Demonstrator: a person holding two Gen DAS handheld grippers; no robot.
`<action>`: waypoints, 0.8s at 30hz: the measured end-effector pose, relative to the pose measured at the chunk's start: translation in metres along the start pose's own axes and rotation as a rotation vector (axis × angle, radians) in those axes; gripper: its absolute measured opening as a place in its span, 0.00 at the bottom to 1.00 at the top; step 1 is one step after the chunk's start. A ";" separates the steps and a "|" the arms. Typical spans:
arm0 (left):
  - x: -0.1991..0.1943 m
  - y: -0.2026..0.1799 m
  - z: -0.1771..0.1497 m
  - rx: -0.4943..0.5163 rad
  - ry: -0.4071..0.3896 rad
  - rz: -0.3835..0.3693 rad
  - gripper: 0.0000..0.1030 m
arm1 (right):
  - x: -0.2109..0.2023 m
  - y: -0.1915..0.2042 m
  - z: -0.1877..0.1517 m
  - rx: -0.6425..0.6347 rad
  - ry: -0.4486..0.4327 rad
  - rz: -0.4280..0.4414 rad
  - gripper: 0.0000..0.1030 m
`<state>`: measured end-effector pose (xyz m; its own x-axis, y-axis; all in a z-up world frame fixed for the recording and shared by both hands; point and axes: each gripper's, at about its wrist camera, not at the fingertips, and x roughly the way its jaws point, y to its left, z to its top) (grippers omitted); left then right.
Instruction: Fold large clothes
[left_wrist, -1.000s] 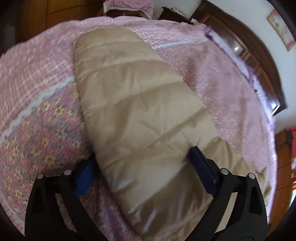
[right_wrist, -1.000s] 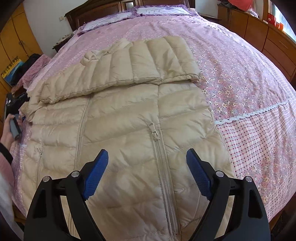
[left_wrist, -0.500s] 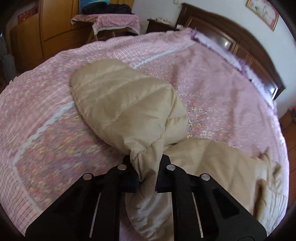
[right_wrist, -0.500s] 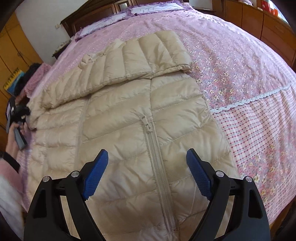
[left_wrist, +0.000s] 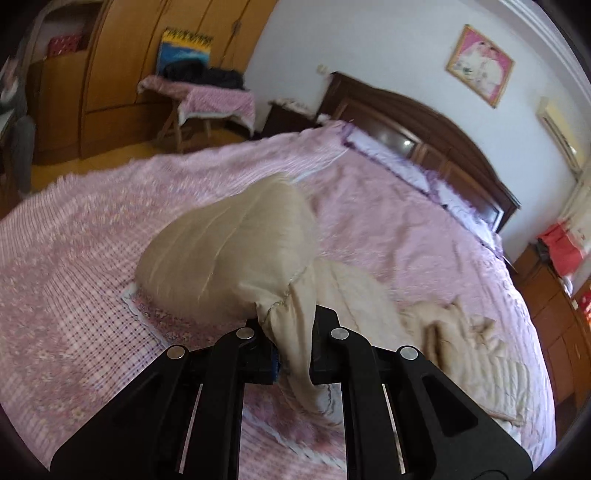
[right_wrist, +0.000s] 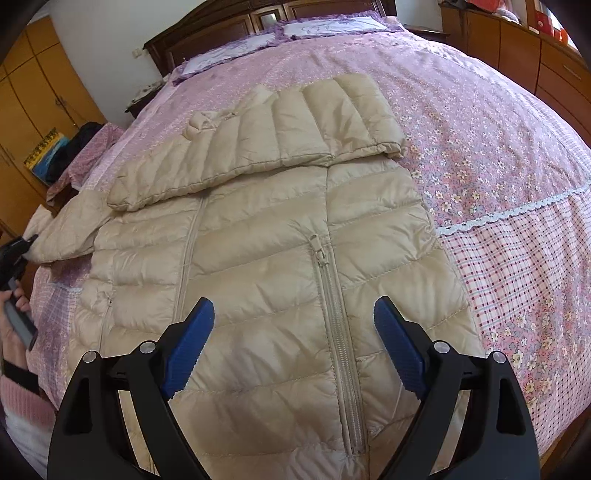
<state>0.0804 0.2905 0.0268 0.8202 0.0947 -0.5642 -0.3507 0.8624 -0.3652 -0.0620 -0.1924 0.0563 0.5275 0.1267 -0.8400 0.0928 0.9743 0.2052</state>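
A beige quilted down jacket (right_wrist: 280, 236) lies front up on the pink bed, zipper (right_wrist: 332, 317) running toward me, one sleeve (right_wrist: 258, 140) folded across its chest. My left gripper (left_wrist: 293, 343) is shut on the other sleeve (left_wrist: 236, 254), which hangs lifted off the bedspread in the left wrist view. In the right wrist view that gripper (right_wrist: 14, 254) shows at the far left edge, a hand (right_wrist: 14, 306) on its handle. My right gripper (right_wrist: 293, 347) hovers open over the jacket's lower front, nothing between its blue pads (right_wrist: 188, 343).
The pink floral bedspread (right_wrist: 498, 155) stretches to a dark wooden headboard (left_wrist: 424, 125) with pillows (right_wrist: 317, 27). A cloth-covered small table (left_wrist: 207, 99) and wooden wardrobes (left_wrist: 110, 55) stand beyond the bed. Wooden drawers (right_wrist: 546, 62) line the right side.
My left gripper closed on the sleeve and lifted it up and away from the bedspread, bunching the fabric. The right gripper stayed open, drifting slightly over the jacket.
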 end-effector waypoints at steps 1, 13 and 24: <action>-0.007 -0.005 0.000 0.010 -0.007 -0.007 0.09 | 0.000 0.000 0.000 -0.003 0.007 0.002 0.82; -0.057 -0.095 0.003 0.133 -0.028 -0.163 0.09 | -0.009 -0.018 -0.005 0.015 0.012 0.041 0.90; -0.042 -0.193 -0.015 0.146 0.040 -0.301 0.09 | -0.027 -0.048 0.004 0.070 -0.058 0.013 0.90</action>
<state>0.1068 0.1126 0.1102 0.8577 -0.1920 -0.4770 -0.0249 0.9111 -0.4114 -0.0774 -0.2437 0.0710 0.5772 0.1265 -0.8067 0.1435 0.9568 0.2527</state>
